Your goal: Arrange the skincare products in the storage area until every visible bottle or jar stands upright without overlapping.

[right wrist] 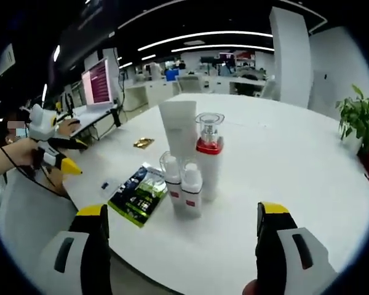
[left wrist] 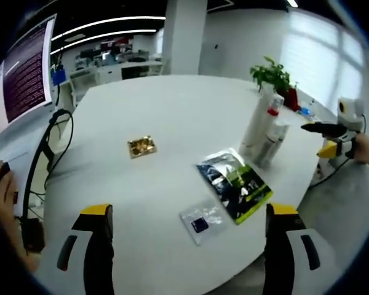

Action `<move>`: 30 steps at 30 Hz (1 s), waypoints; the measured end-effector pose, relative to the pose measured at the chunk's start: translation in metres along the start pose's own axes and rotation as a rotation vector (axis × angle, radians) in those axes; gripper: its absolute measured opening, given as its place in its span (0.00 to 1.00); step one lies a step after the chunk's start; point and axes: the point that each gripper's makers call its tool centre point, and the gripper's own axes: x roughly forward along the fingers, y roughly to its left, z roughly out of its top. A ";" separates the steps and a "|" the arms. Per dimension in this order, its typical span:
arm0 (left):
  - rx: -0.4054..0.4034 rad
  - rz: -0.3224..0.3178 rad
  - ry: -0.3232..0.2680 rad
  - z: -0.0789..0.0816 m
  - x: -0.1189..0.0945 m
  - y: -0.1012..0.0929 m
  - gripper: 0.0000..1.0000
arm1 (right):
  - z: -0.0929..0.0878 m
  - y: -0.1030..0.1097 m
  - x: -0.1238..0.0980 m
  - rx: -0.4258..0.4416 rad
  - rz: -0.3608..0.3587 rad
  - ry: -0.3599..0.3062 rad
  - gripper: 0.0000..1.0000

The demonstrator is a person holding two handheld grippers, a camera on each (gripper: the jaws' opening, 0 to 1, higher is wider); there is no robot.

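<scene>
Four skincare containers stand upright in a tight cluster near the table's edge: a tall white tube [right wrist: 179,128], a pump bottle [right wrist: 208,157] with a red band and clear cap, and two small white bottles [right wrist: 172,178] in front of them. In the left gripper view the cluster [left wrist: 264,126] is at the right. My right gripper [right wrist: 182,209] is open and held back from the bottles, over the table edge; it appears as the right gripper [left wrist: 323,138] just beyond the cluster. My left gripper [left wrist: 188,212] is open above the near table edge, holding nothing, and is seen as the left gripper [right wrist: 71,155] off the far side.
On the round white table [left wrist: 172,110] lie a green-and-black sachet [left wrist: 234,183], a small clear bag [left wrist: 201,222] with a dark square, and a gold packet [left wrist: 141,146]. A potted plant [left wrist: 272,75] stands at the far edge. A monitor [left wrist: 27,77] and a black cable [left wrist: 46,160] are at the left.
</scene>
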 end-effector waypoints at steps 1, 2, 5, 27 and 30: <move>0.004 0.003 0.009 0.001 0.004 0.002 0.99 | 0.000 0.000 0.000 0.005 0.000 0.001 0.99; 0.008 0.006 0.011 0.003 0.009 0.006 0.99 | -0.001 0.000 0.000 0.007 0.001 0.004 0.99; 0.012 0.004 0.016 0.009 0.017 0.007 0.99 | -0.002 -0.001 0.001 0.014 0.000 0.014 0.99; -0.009 0.070 0.072 0.034 0.093 0.049 0.90 | -0.014 -0.001 0.008 0.029 0.009 0.063 0.98; -0.013 0.088 0.078 0.037 0.106 0.055 0.88 | -0.016 -0.001 0.009 0.031 0.011 0.069 0.98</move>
